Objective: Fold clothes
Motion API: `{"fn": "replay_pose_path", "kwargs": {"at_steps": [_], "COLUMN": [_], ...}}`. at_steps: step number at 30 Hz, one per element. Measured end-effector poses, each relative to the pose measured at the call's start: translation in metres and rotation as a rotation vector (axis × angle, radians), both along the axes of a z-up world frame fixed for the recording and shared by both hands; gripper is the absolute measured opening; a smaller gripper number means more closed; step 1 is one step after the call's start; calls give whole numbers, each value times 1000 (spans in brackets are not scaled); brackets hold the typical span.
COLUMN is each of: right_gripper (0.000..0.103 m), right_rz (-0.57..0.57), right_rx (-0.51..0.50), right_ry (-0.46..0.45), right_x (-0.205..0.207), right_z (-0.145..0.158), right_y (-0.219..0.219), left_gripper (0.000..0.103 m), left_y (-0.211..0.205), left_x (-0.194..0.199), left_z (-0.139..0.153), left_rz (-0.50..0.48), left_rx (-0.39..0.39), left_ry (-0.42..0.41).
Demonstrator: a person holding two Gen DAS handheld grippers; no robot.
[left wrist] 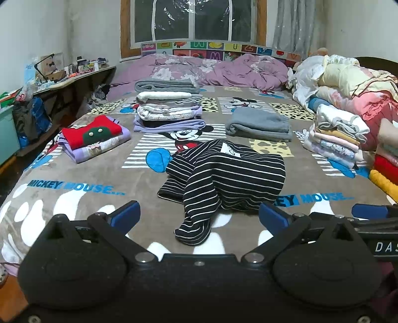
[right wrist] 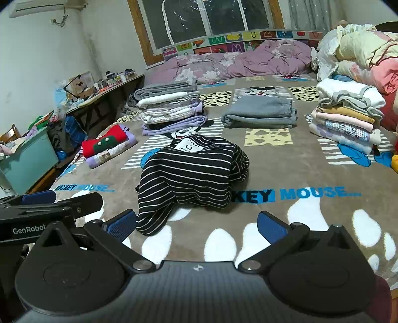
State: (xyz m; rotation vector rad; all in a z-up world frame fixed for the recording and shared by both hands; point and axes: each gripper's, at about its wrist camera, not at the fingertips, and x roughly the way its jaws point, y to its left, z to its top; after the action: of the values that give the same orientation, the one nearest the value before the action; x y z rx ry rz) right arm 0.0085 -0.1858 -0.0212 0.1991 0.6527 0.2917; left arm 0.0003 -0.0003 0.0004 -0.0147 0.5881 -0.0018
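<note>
Bed blanket (left wrist: 104, 174) under crumpled striped garment (left wrist: 223, 174), folded stacks (left wrist: 169, 109) behind.

Mounted low at the near edge of the brown cartoon-print blanket (left wrist: 82, 174), side by side, facing the far dark window (left wrist: 191, 20). Shared: crumpled black white-striped garment (left wrist: 223, 179) close ahead, folded stacks beyond.

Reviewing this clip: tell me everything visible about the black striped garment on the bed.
The black striped garment is a soft knit top with thin white horizontal stripes, lying crumpled and unfolded near the front of the bed. A white printed label sits at its far, upper edge. One narrow part, likely a sleeve, trails toward the cameras. It rests on the Mickey Mouse blanket, apart from the folded stacks behind it. Neither gripper touches it: the left gripper and right gripper are both open just short of it.
</note>
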Motion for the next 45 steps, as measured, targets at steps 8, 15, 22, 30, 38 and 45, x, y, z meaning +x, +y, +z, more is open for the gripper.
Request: {"fn": "replay_pose_path", "kwargs": {"at_steps": [8, 15, 22, 30, 38, 45], "right_gripper": [103, 103, 103, 103, 103, 103], "right_rz": [3, 7, 11, 15, 21, 26], "right_rx": [4, 7, 10, 11, 9, 8], "right_ry": [3, -5, -7, -8, -9, -9], "right_x": [0, -4, -4, -5, -4, -5], "right_z": [0, 4, 4, 5, 5, 4], "right_y": [0, 1, 2, 2, 5, 4], "left_gripper": [103, 103, 103, 103, 103, 103], "left_y": [-4, -1, 1, 0, 1, 2], "left_x": [-1, -1, -1, -2, -2, -1], "left_z": [-2, 1, 0, 1, 1, 1], "left_rz": [4, -1, -1, 2, 3, 6], "left_rx": [1, 1, -3, -1, -3, -3], "left_ry": [-4, -6, -4, -4, -3, 1]}}
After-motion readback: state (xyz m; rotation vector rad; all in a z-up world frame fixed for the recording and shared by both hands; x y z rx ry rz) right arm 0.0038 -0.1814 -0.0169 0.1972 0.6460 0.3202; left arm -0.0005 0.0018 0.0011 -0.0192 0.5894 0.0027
